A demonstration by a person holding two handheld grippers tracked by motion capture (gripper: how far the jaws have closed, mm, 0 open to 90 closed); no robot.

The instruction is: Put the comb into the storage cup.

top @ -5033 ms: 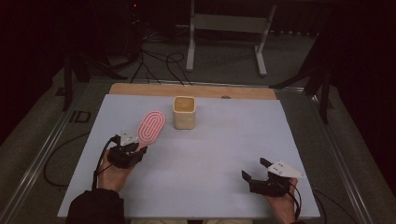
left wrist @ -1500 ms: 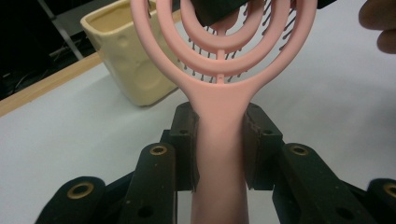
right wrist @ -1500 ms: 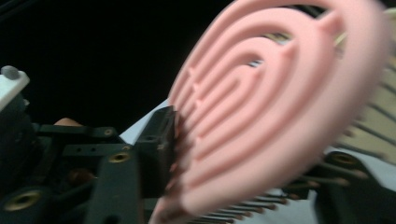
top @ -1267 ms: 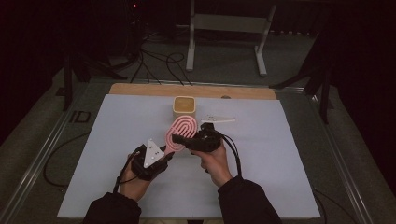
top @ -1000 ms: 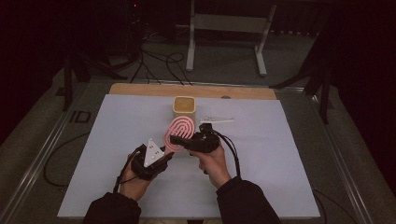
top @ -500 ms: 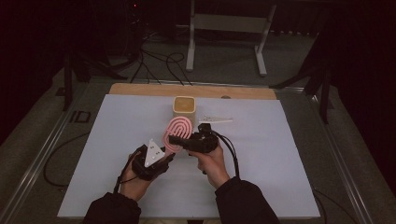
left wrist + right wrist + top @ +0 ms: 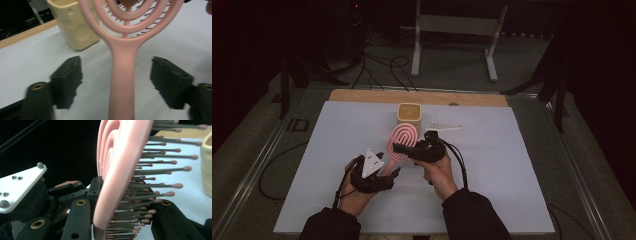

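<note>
Change since earlier: five seconds ago the pink hairbrush (image 7: 402, 141) lay in the left gripper's (image 7: 388, 176) grip at the left of the mat and the right gripper (image 7: 398, 148) rested far right; now both meet at the middle, before the cream holder (image 7: 409, 114)
Left gripper: its jaws have just been opening; they stand apart on either side of the brush handle (image 7: 122, 82), which runs between them untouched
Right gripper: clamped tight on the brush head, one jaw on the flat back, the other among the bristles (image 7: 155, 195)
Brush: held up off the white mat (image 7: 512, 175), head towards the holder, handle down towards the left gripper
Cut off: the left gripper view loses the top of the brush head and the handle's end
Hard to make out: whether the brush touches the holder; a small pale item (image 7: 443, 127) right of the holder is too small to name
</note>
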